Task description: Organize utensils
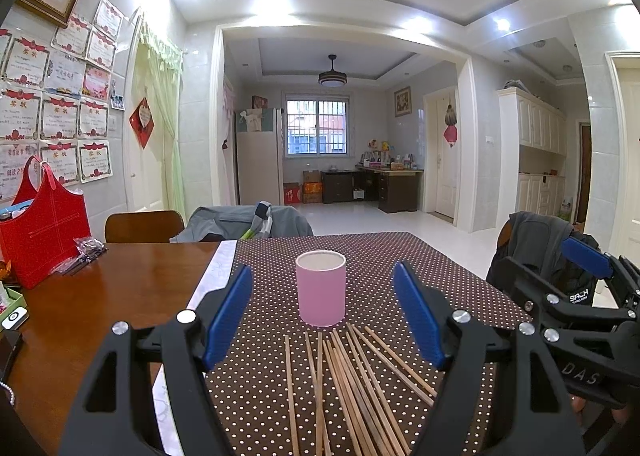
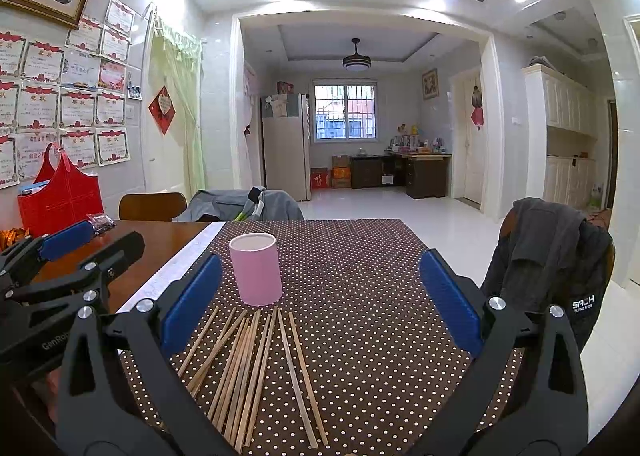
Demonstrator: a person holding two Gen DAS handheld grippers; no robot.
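A pink cylindrical cup [image 1: 321, 288] stands upright and empty-looking on the dotted brown tablecloth [image 1: 400, 256]; it also shows in the right wrist view [image 2: 256, 268]. Several wooden chopsticks [image 1: 348, 388] lie fanned out on the cloth just in front of the cup, also seen in the right wrist view [image 2: 252, 368]. My left gripper [image 1: 322, 312] is open and empty, above the chopsticks, facing the cup. My right gripper [image 2: 320, 308] is open and empty, to the right of the cup, above the chopsticks. Each gripper shows at the other view's edge.
A red bag [image 1: 44, 232] and small items sit on the bare wooden table [image 1: 120, 296] at the left. Chairs draped with grey jackets stand at the far side [image 1: 244, 222] and the right [image 2: 552, 256]. The table's right edge drops to white floor.
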